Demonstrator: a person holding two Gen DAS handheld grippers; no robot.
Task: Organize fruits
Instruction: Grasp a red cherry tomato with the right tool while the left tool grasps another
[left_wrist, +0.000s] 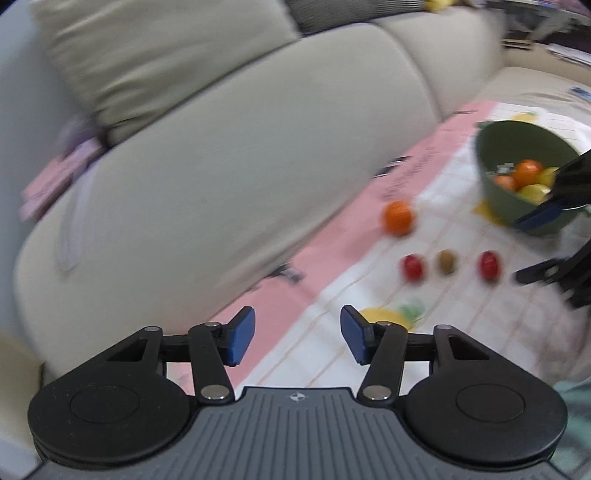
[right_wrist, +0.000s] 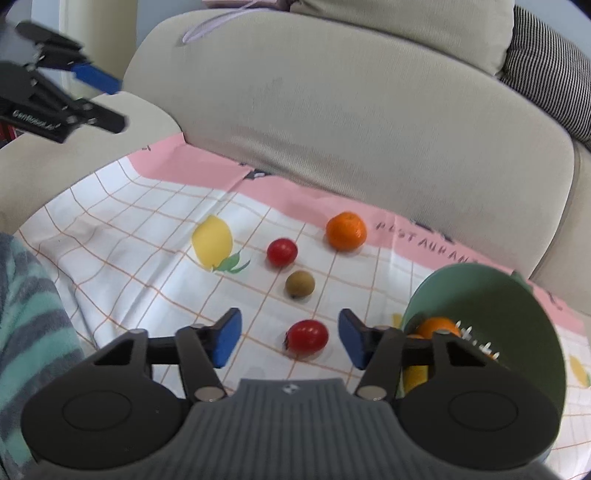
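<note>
A red tomato (right_wrist: 307, 338) sits between the right fingers (right_wrist: 226, 338) (untouched).

Left wrist view angled down from the cloth's (left_wrist: 369, 295) end, right wrist close above, both sharing its fruit

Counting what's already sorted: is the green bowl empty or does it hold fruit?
Holds fruit. The green bowl contains oranges and yellow fruit, partly hidden.

- Soft, even daylight fills both my views; shadows under the fruit stay faint.
- My left view smears with motion blur: the sofa (left_wrist: 221, 147) and cloth (left_wrist: 369, 295) streak.
- My right view is sharp.
- Fisheye edges bend and darken.
</note>
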